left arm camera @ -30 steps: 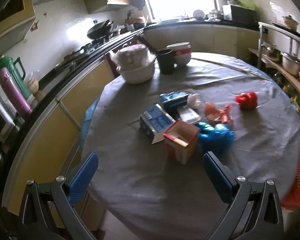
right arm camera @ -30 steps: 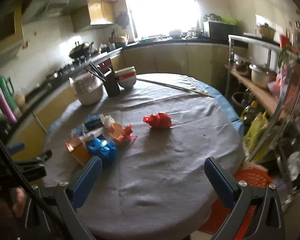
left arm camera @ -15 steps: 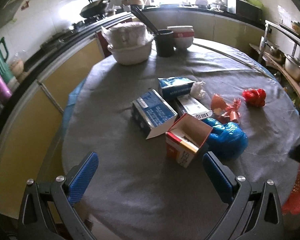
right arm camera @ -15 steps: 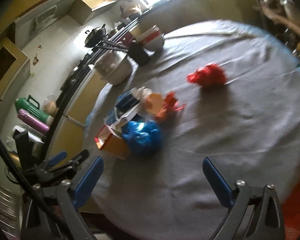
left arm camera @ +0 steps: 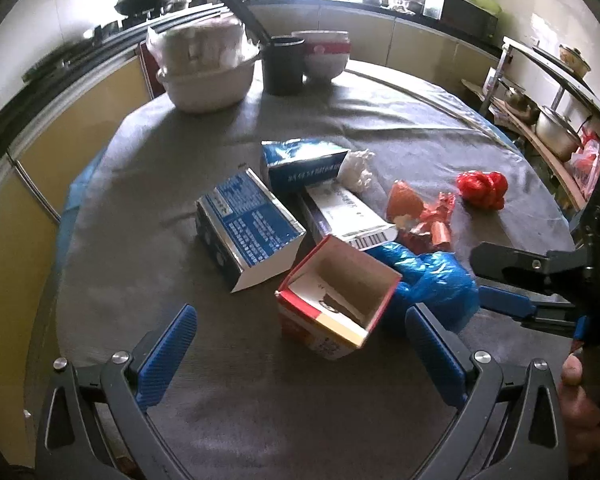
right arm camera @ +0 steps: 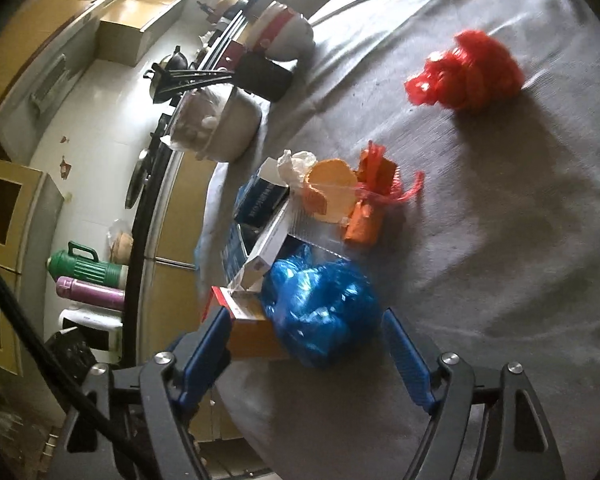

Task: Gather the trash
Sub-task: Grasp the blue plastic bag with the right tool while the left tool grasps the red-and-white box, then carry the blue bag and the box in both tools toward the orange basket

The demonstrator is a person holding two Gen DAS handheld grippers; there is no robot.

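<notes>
Trash lies in a heap on the grey-clothed round table (left arm camera: 260, 408). An open red and white carton (left arm camera: 336, 304) lies just ahead of my open left gripper (left arm camera: 300, 356). Beside it are a crumpled blue plastic bag (left arm camera: 432, 280), blue cartons (left arm camera: 248, 224), orange wrappers (left arm camera: 424, 216) and a red bag (left arm camera: 482, 190). My right gripper (right arm camera: 308, 356) is open with the blue bag (right arm camera: 320, 308) between its fingers, not pinched. It also shows in the left wrist view (left arm camera: 508, 284) at the right, beside the blue bag.
A white pot (left arm camera: 208, 76), a black cup (left arm camera: 282, 64) and a red-banded bowl (left arm camera: 324, 56) stand at the table's far side. Kitchen counters run behind. A shelf rack with pots (left arm camera: 556, 128) stands right. Thermoses (right arm camera: 88, 280) stand left.
Both grippers have moved in toward the trash heap. The right gripper has tilted down and now straddles the blue bag; it has entered the left wrist view.
</notes>
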